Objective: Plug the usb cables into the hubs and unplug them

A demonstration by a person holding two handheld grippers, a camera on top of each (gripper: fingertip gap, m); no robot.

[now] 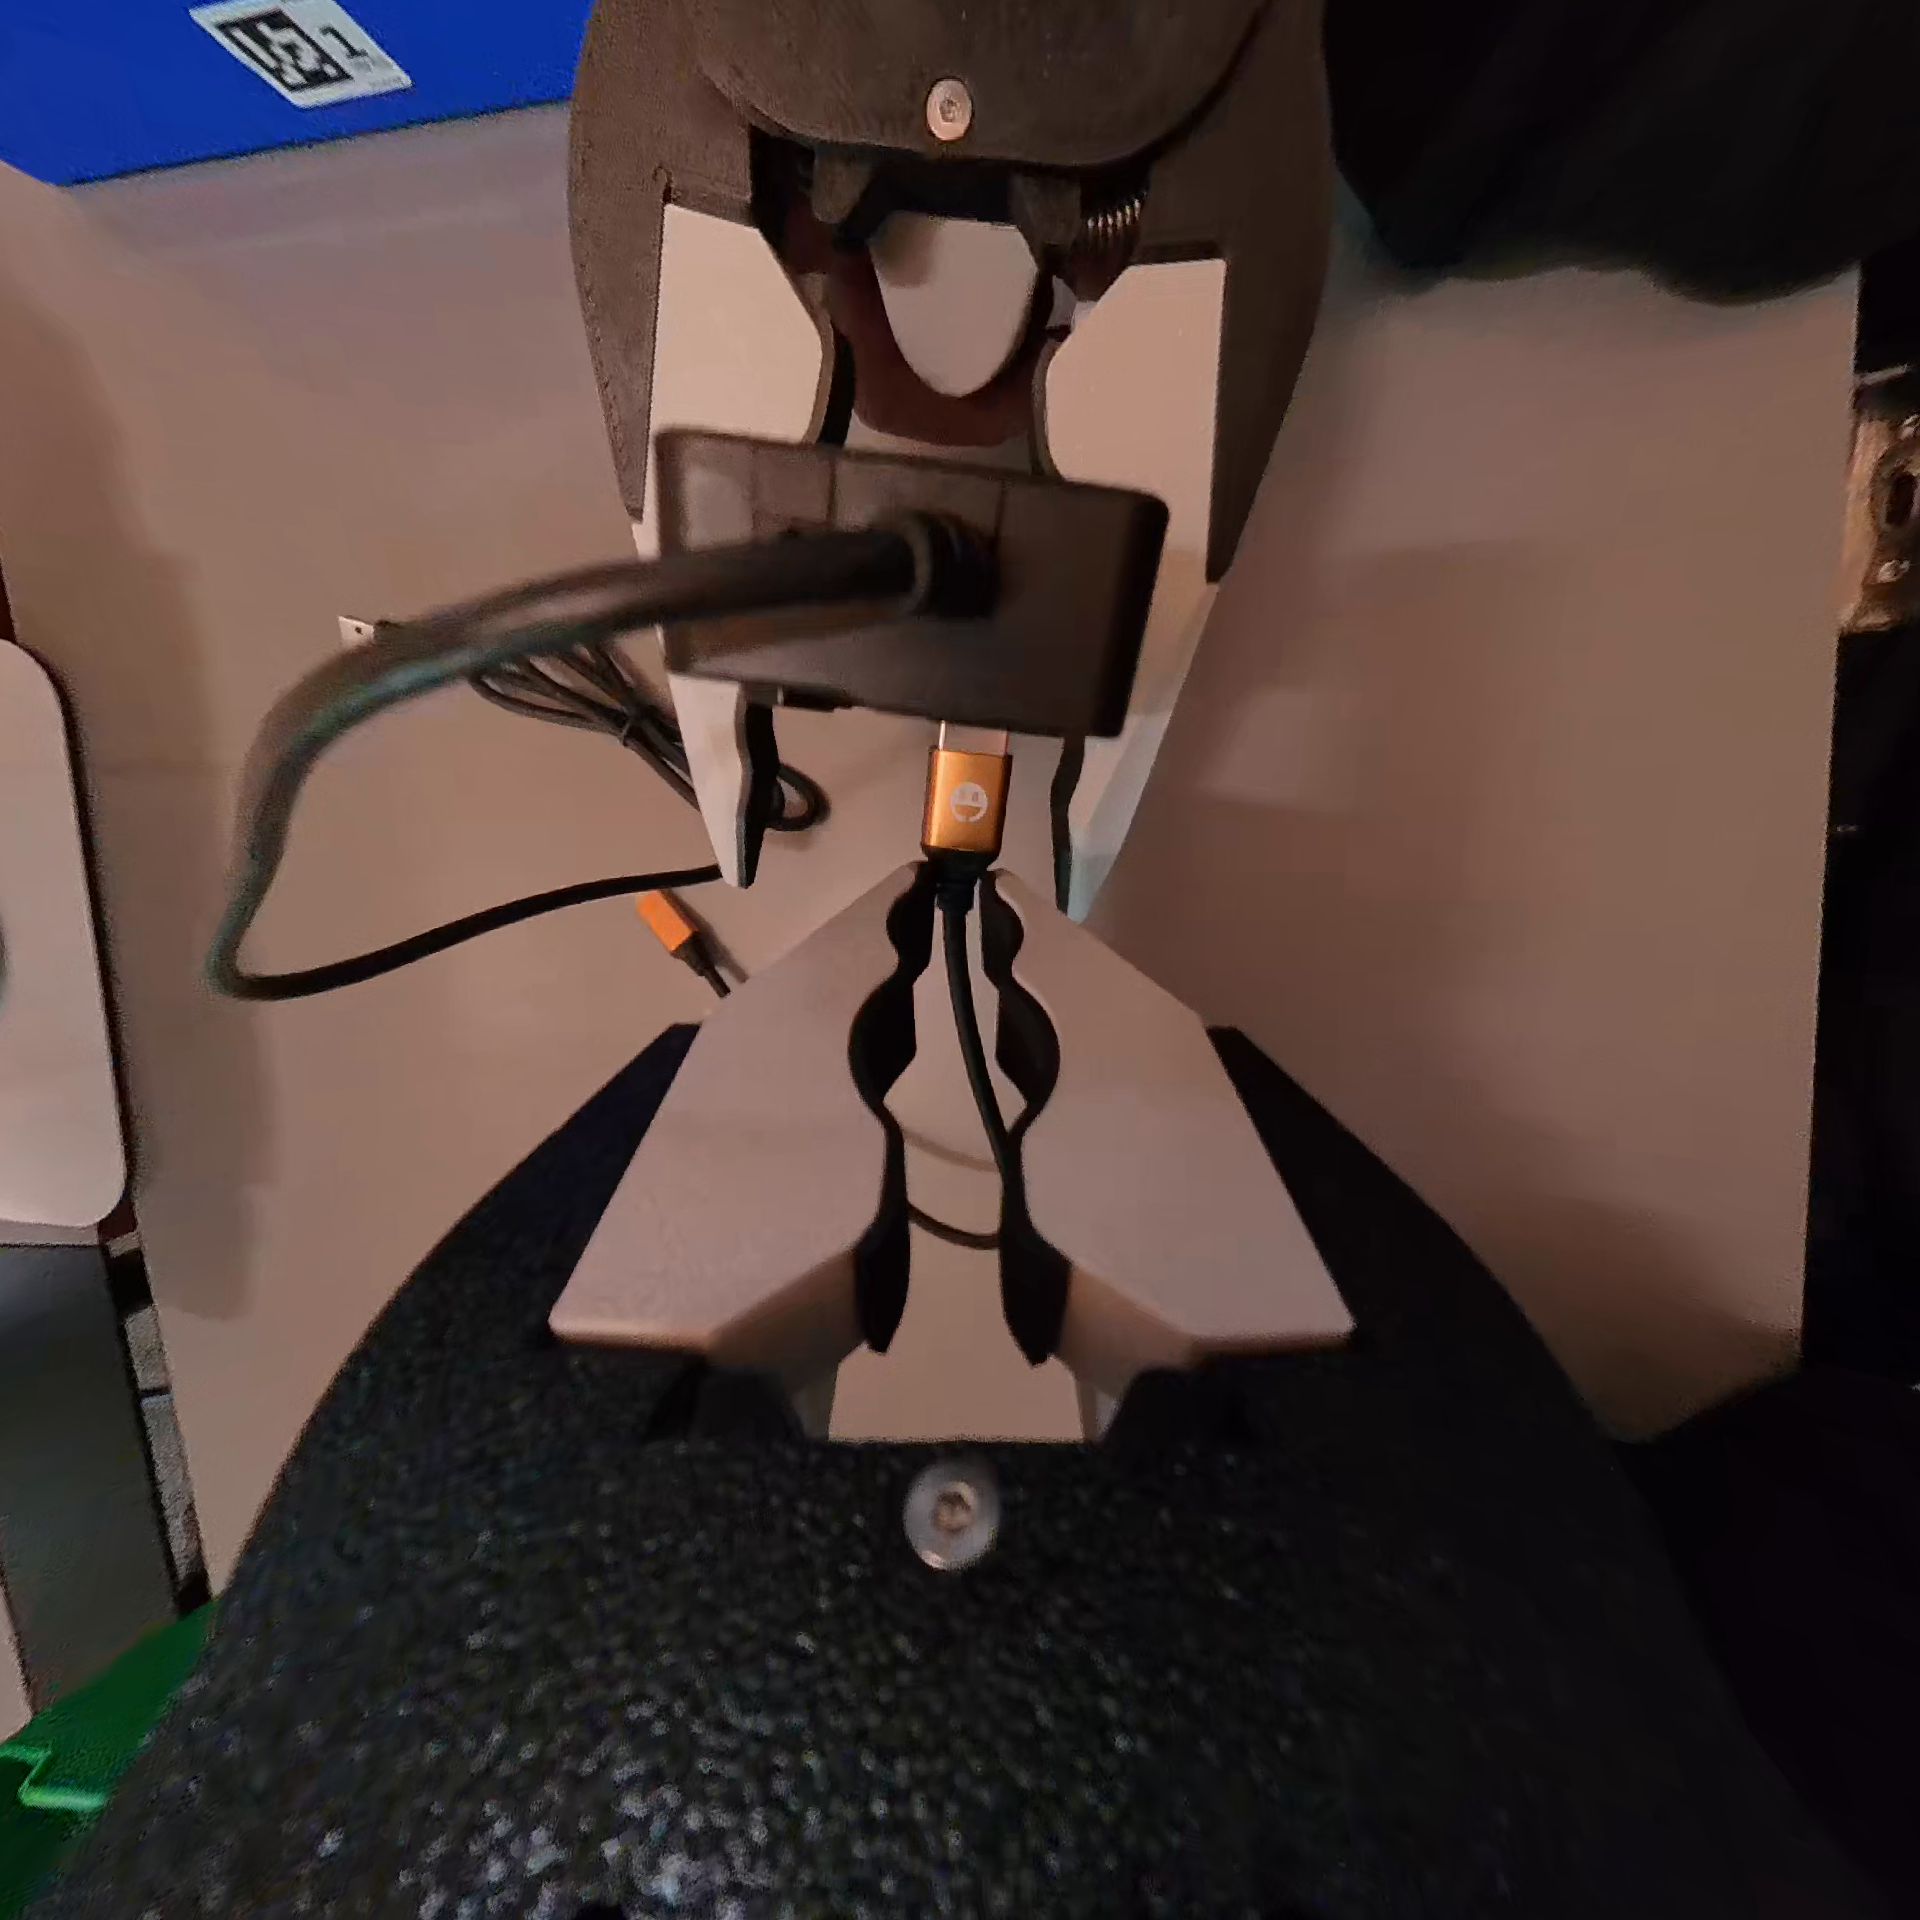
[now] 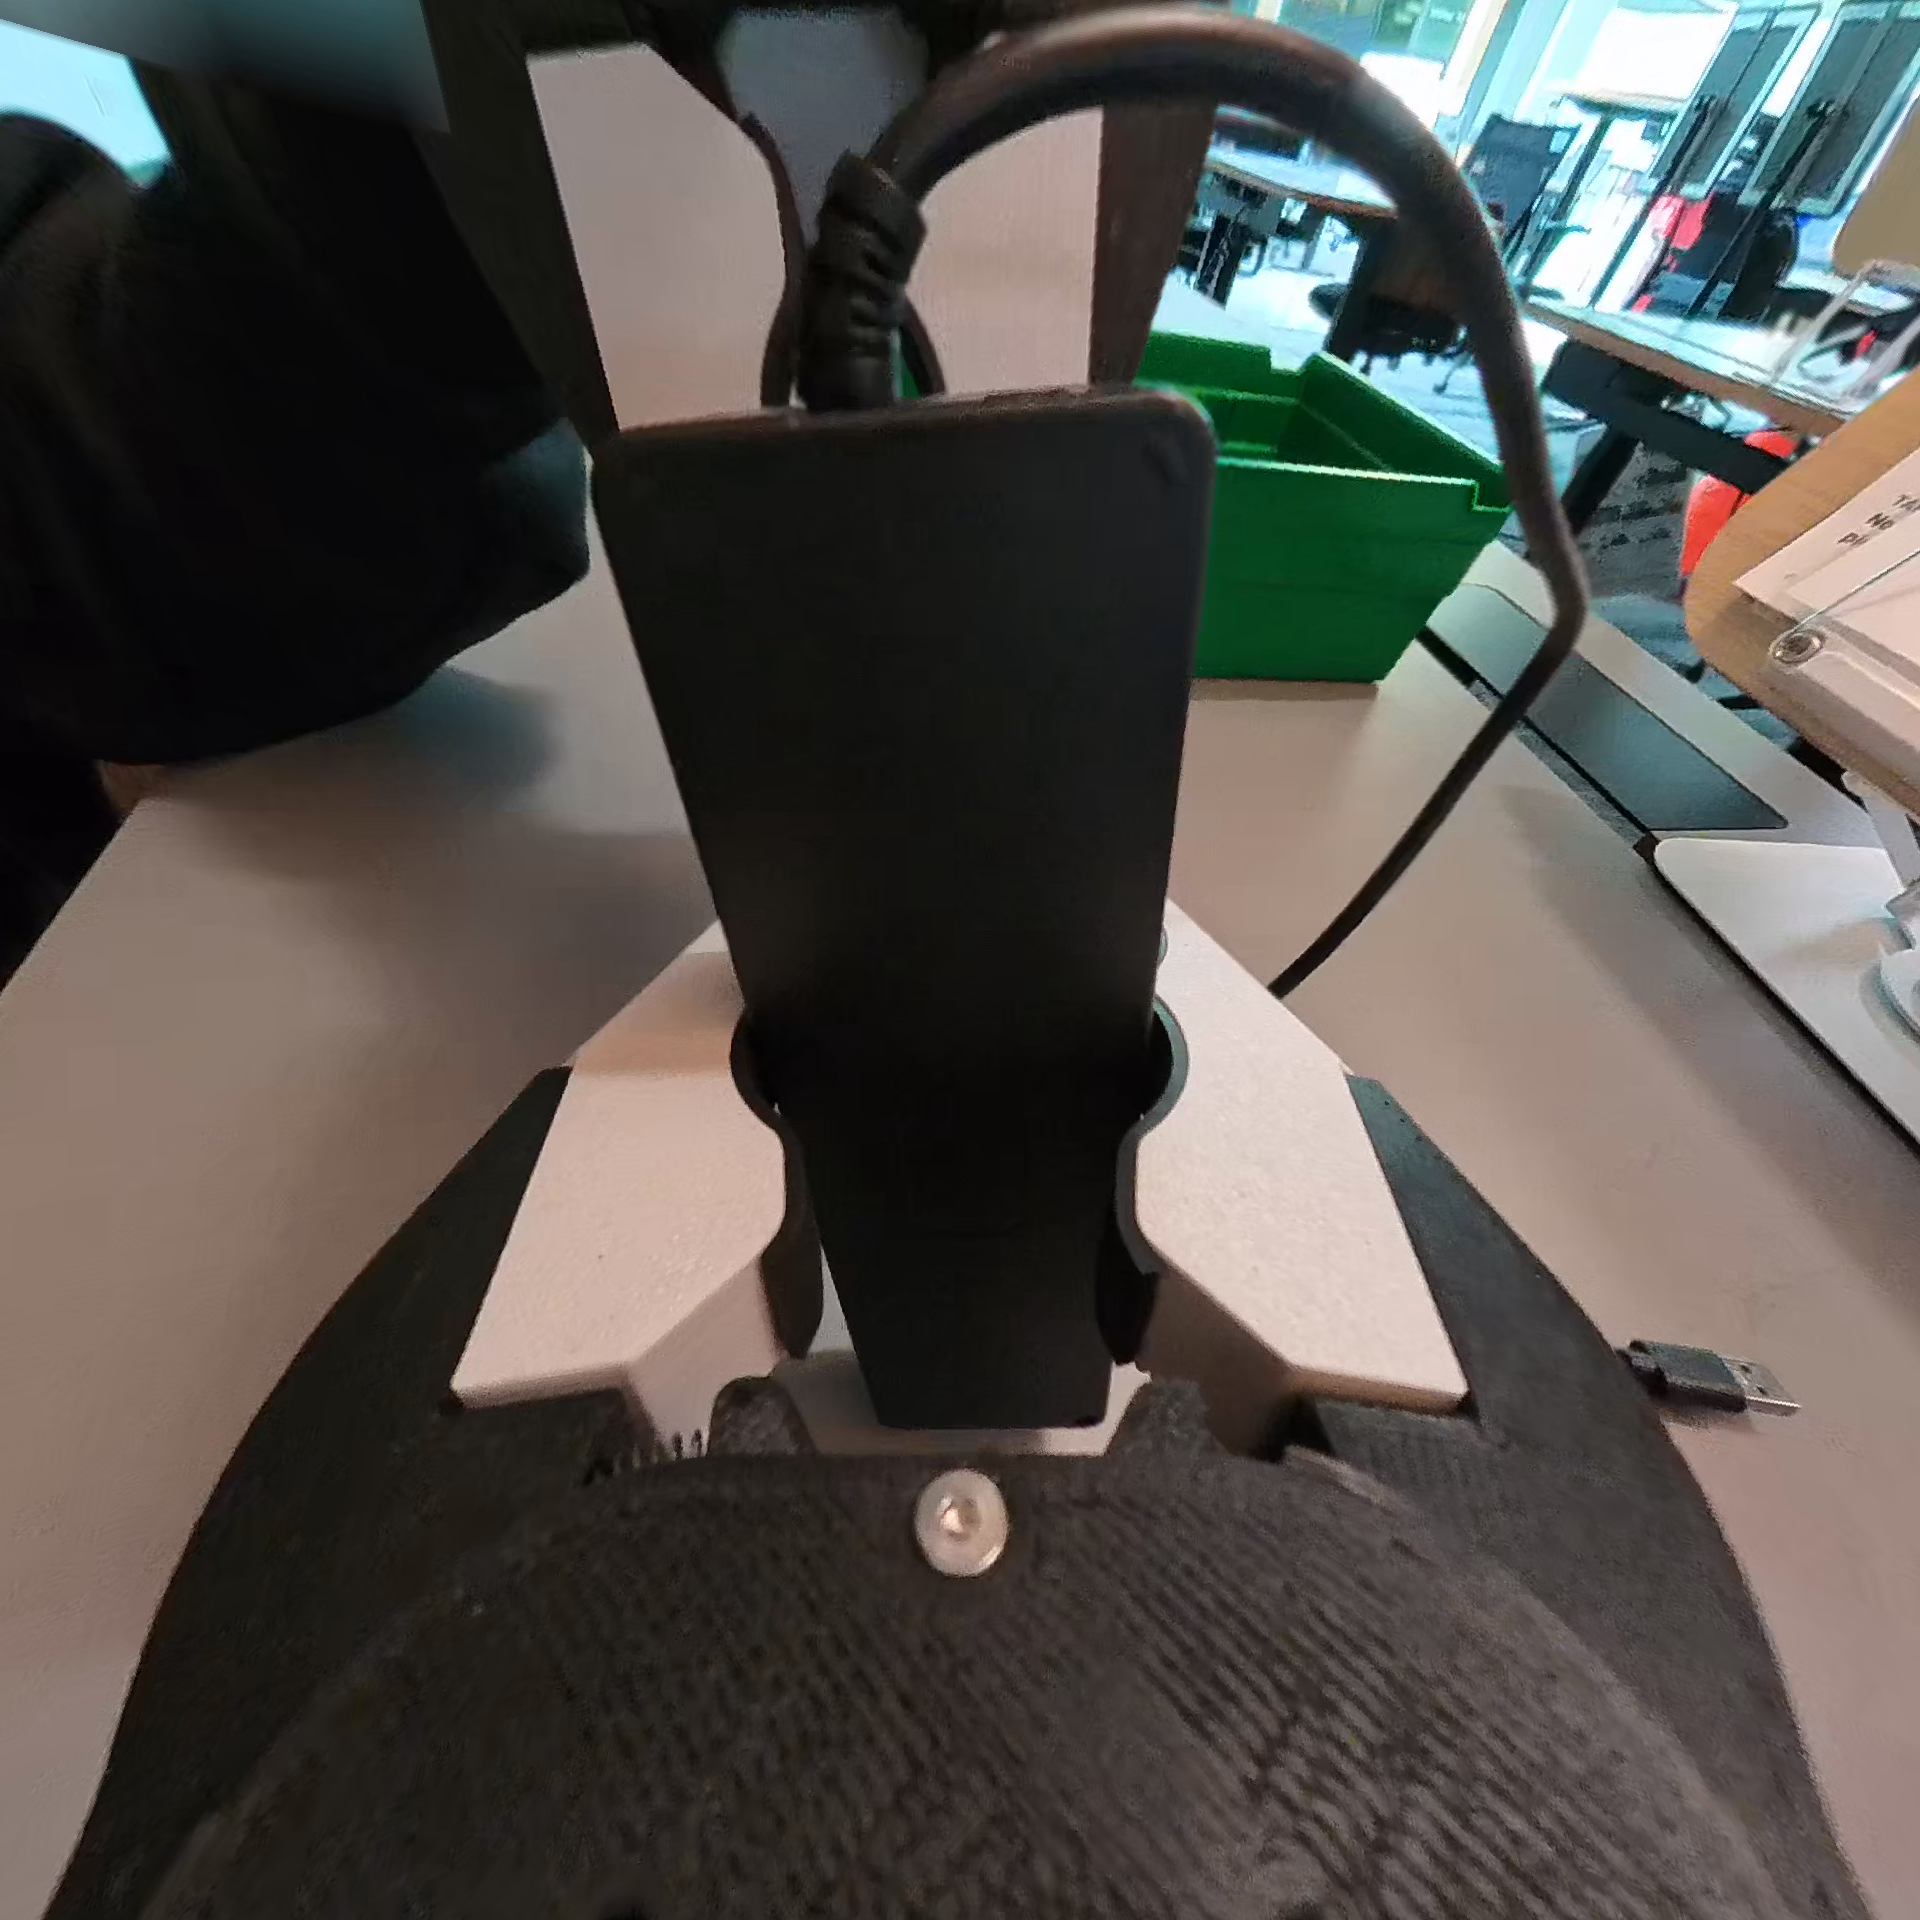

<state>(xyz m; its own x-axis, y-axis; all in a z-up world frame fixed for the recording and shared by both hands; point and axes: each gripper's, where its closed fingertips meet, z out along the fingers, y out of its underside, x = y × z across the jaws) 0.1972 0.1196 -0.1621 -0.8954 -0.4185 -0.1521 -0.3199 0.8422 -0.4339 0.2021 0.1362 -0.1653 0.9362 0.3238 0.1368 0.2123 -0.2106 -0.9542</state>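
Two grippers meet over a pale table point(image 2: 312, 987). The left gripper point(image 1: 951, 883) is closed on the thin black cable point(image 1: 971, 1049) just behind an orange USB-C plug point(image 1: 964, 805), its fingertips point(image 1: 862, 935) pinching the strain relief. The plug's metal tip touches the lower edge of a black USB hub point(image 1: 1060, 582); how deeply it is seated cannot be told. The right gripper point(image 2: 951, 1049) clamps the same hub point(image 2: 914, 707) lengthwise, its white fingers point(image 2: 644, 1195) pressed against both long sides. In the left wrist view that gripper point(image 1: 904, 821) appears opposite, fingers straddling the hub. The hub's own thick black lead point(image 1: 582, 613) leaves its end face and loops down onto the table.

A green bin point(image 2: 1340, 540) stands on the table beyond the hub; its contents cannot be seen.

A second orange plug point(image 1: 665, 925) lies loose on the table beside the left gripper, with a coil of thin black cable point(image 1: 613, 717) behind it. A black USB-A plug point(image 2: 1714, 1387) rests on the table near the right gripper. A dark sleeve point(image 2: 260, 468) lies on the table's far left.
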